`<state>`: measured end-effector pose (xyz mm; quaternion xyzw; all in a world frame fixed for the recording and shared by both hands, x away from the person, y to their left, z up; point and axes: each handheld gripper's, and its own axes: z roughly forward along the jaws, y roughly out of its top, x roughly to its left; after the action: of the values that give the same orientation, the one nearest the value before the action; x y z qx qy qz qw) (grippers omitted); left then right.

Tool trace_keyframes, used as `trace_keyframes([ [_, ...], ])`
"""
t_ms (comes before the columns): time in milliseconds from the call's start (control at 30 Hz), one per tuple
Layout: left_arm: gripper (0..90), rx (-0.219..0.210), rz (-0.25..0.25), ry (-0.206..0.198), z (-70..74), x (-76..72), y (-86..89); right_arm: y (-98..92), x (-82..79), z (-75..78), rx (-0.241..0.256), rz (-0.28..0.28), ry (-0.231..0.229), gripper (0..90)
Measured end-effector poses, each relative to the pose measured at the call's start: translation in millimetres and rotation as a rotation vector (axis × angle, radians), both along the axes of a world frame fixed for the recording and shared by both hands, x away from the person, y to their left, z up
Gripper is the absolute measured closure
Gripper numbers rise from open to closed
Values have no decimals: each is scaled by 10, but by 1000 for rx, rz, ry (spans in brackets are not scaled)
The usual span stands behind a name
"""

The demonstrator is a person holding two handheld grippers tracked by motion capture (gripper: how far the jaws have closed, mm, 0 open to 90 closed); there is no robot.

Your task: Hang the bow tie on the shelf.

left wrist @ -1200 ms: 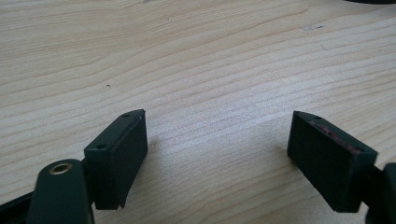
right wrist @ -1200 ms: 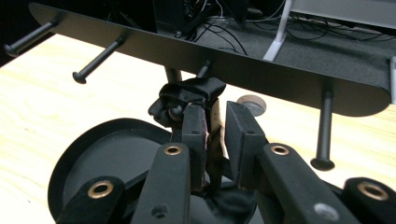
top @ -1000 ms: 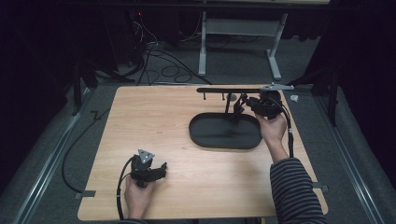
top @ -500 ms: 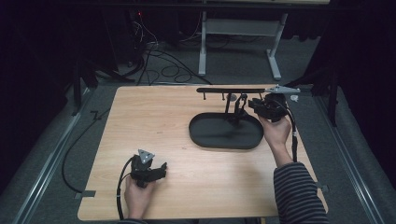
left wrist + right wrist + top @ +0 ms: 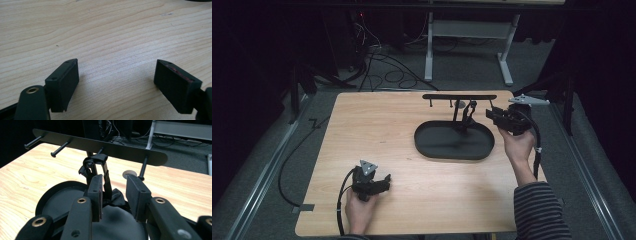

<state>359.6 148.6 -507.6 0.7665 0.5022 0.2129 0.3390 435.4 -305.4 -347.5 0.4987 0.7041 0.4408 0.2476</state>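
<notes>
Item: black strap (image 5: 100,166), looped over a peg of the black rack (image 5: 100,146); its tail hangs down the rack's post toward the oval tray (image 5: 432,150).

Right tongs (image 5: 113,195): jaws partly parted, nothing clamped. In my right gripper view the strap's tail hangs just beyond my left pad (image 5: 96,192), near the gap but not plainly inside it; whether cloth touches the pad I cannot tell. In the high view these tongs (image 5: 492,114) sit just right of the rack's post, over the tray's far end.

Left tongs (image 5: 116,80): jaws wide apart, empty, over bare wooden table (image 5: 112,32) at my near left (image 5: 384,182), well apart from the rack.

Handling note, as I judge it: the step in hand is taking the strap. I shift sideways until the tail is centred between the pads, go in past the edge, then close on the flat band, not the bunched knot. I lift up and off the peg rather than pulling outward, since the light rack could tip.
</notes>
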Motion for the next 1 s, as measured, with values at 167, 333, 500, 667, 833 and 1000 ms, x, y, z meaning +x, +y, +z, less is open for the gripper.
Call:
trace_keyframes([
  [167, 205, 0, 0, 0, 0, 0, 0, -47, -57, 10, 10, 3, -1, 673],
  [333, 205, -2, 2, -1, -1, 0, -2, -85, -120, 13, 15, 6, -9, 671],
  [500, 205, 0, 0, 0, 0, 0, 0, -113, -179, 12, 24, 12, -10, 661],
  [667, 205, 1, 0, 0, 0, -4, 0, -142, -242, 5, 32, 18, -13, 657],
  [833, 204, 0, 0, 0, 0, -4, 0, -189, -342, 1, 31, 19, -27, 657],
  [1000, 204, 0, 0, 0, 0, -4, 0, -217, -402, 5, 38, 26, -37, 657],
])
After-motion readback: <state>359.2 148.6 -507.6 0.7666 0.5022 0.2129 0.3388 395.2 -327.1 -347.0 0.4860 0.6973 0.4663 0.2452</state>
